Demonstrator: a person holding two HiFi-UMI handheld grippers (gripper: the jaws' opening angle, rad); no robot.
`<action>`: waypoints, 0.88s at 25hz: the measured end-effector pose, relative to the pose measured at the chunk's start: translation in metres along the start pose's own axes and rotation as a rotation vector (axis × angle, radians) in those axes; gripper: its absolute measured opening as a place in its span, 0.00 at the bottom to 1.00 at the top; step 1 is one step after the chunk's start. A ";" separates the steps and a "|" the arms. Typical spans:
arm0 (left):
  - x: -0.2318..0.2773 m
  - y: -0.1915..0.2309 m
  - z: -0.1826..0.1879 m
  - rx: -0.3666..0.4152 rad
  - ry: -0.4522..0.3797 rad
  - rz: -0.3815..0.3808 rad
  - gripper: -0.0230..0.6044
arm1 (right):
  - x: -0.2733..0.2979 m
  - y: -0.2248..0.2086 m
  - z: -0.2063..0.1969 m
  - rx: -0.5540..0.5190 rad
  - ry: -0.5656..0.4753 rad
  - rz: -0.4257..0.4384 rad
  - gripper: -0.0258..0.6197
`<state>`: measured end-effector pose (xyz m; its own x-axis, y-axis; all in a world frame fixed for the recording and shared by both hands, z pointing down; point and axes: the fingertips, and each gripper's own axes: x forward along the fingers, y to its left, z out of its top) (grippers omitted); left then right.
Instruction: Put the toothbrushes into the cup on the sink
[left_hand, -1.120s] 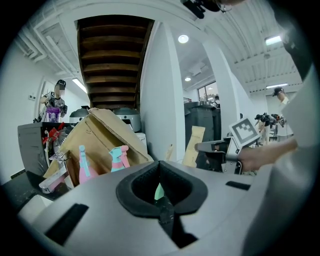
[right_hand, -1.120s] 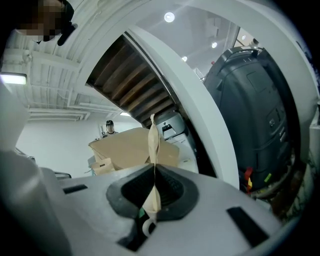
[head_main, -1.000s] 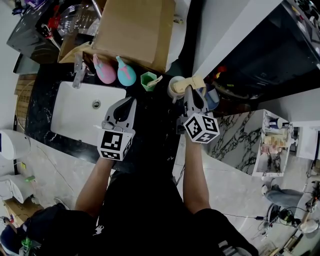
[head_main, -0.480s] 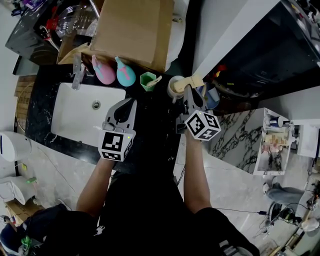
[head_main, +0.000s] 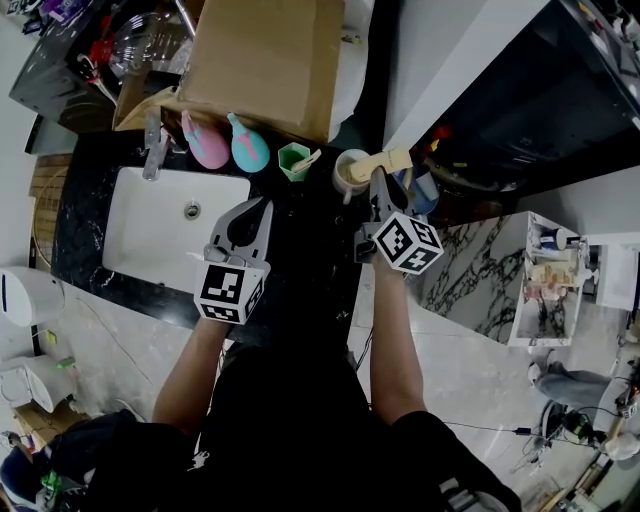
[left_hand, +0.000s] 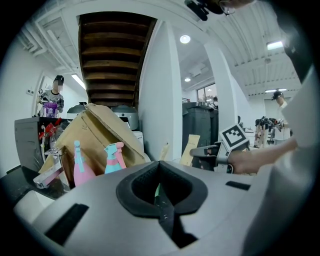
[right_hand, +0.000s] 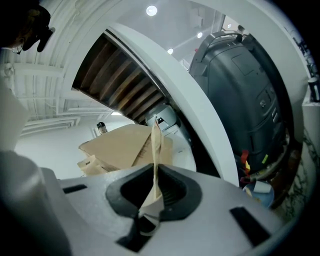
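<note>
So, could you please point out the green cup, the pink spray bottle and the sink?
green cup (head_main: 292, 162), head view, its green body
pink spray bottle (head_main: 210, 150), head view, its rounded body
sink (head_main: 150, 240), head view, bare basin floor

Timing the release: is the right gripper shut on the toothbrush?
Shut: the right gripper has its fingers pinching the paper-wrapped toothbrush.

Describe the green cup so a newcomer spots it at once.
Find the white sink basin in the black counter. Behind its right end stand a pink spray bottle and a teal spray bottle; the green cup sits just right of them. It alone is green, beside a cream cup.
</note>
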<state>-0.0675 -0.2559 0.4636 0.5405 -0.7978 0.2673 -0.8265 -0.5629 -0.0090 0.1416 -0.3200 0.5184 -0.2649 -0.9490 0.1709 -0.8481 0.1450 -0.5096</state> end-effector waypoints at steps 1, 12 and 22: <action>0.000 -0.001 0.001 0.002 -0.004 -0.003 0.04 | 0.001 -0.001 0.000 -0.004 0.003 -0.004 0.07; -0.011 -0.006 0.004 0.008 -0.023 0.014 0.04 | -0.006 0.001 -0.005 -0.064 0.054 -0.013 0.34; -0.029 -0.030 0.011 -0.019 -0.038 -0.039 0.04 | -0.047 0.012 0.003 -0.128 0.019 -0.008 0.35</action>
<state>-0.0565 -0.2181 0.4456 0.5778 -0.7830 0.2301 -0.8072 -0.5900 0.0193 0.1451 -0.2749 0.5018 -0.2652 -0.9451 0.1908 -0.9014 0.1728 -0.3969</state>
